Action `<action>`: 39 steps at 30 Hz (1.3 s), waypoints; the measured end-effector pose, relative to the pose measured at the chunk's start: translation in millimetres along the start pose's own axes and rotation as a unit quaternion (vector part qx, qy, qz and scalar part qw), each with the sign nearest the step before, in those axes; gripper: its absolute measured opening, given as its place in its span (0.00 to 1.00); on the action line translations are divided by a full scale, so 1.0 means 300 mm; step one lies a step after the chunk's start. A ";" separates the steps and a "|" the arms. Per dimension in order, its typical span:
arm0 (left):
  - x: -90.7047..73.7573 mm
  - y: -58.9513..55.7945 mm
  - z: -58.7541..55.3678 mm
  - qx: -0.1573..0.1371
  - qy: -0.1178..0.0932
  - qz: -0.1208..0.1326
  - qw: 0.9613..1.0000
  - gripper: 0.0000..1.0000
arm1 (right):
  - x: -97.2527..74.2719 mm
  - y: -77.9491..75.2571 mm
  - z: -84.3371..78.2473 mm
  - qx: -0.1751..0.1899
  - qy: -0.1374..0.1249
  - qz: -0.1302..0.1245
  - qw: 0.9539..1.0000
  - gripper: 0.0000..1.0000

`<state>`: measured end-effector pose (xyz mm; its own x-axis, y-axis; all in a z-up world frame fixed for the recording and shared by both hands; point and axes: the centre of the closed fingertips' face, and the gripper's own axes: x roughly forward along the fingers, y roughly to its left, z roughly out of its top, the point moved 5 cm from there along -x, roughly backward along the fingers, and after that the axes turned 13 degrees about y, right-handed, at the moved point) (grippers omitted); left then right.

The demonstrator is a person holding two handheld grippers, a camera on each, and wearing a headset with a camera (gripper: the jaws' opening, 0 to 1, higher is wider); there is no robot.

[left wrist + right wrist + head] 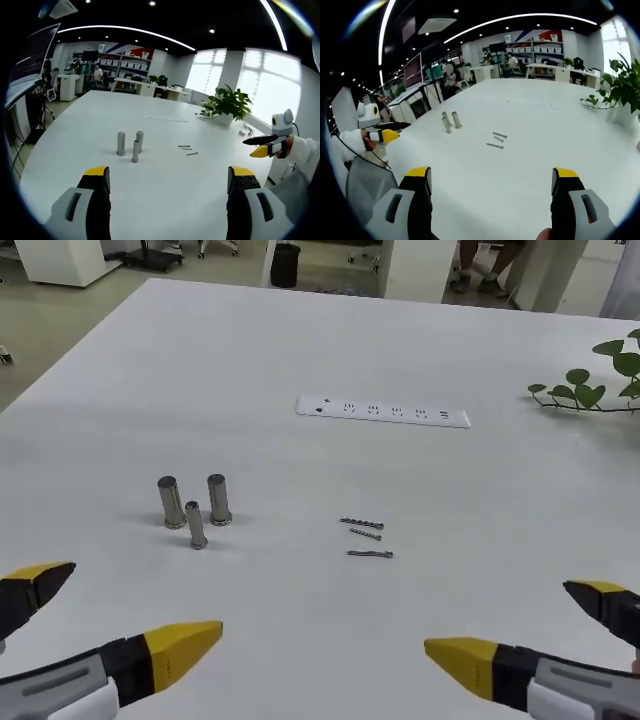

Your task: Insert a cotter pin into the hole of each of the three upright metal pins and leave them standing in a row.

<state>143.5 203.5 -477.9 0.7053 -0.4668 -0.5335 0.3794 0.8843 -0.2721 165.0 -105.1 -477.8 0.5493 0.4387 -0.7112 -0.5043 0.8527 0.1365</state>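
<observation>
Not started: three short grey metal cylinder pins (pixel 218 500) stand clustered left-centre, three thin silvery cotter pins (pixel 370 554) lie loose to their right, near-side left gripper (pixel 140 602) & right gripper (pixel 500 618) both wide open, empty, so all 3 insertions left.

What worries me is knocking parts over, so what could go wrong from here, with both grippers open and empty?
1. The three metal pins stand bunched closely, not in a row; the wide jaws of the left gripper might topple a neighbour when gripping one.
2. The cotter pins lie flat, thin and close together on the table; the right gripper may slip off or drag two.
3. Pushing a cotter pin sideways could tip an unheld pin.
</observation>
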 end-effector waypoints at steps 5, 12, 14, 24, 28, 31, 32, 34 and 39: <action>0.004 0.006 0.009 0.006 -0.007 0.004 1.000 0.97 | -0.001 -0.002 0.003 0.000 -0.004 0.000 1.000 0.98; 0.025 0.014 0.021 0.009 -0.002 -0.001 1.000 0.93 | -0.001 -0.008 -0.001 0.005 -0.004 -0.002 1.000 0.98; 0.033 0.013 0.024 0.013 -0.002 -0.001 1.000 0.93 | -0.001 -0.009 -0.003 0.004 -0.003 -0.003 1.000 0.98; 0.088 0.000 0.029 0.015 0.008 -0.022 1.000 0.93 | -0.009 -0.011 -0.008 0.010 -0.006 -0.009 1.000 0.98; 0.105 0.005 0.033 0.017 0.008 -0.027 0.999 0.91 | -0.013 -0.014 -0.010 0.011 -0.006 -0.012 1.000 0.98; 0.123 0.017 0.039 0.022 0.011 -0.030 0.999 0.90 | -0.013 -0.014 -0.015 0.012 -0.004 -0.012 1.000 0.98; 0.126 0.020 0.042 0.024 0.011 -0.030 0.999 0.90 | -0.013 -0.014 -0.017 0.012 -0.002 -0.013 1.000 0.98; 0.135 0.032 0.051 0.027 0.009 -0.030 0.999 0.89 | -0.013 -0.014 -0.019 0.013 -0.001 -0.014 1.000 0.98; 0.157 0.055 0.069 0.038 0.009 -0.033 0.999 0.86 | -0.014 -0.015 -0.023 0.014 0.002 -0.016 1.000 0.98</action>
<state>195.4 195.8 -490.9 0.6669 -0.5236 -0.5302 0.4693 0.8478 -0.2469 160.2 -112.8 -480.2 0.5627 0.4095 -0.7181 -0.4671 0.8742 0.1325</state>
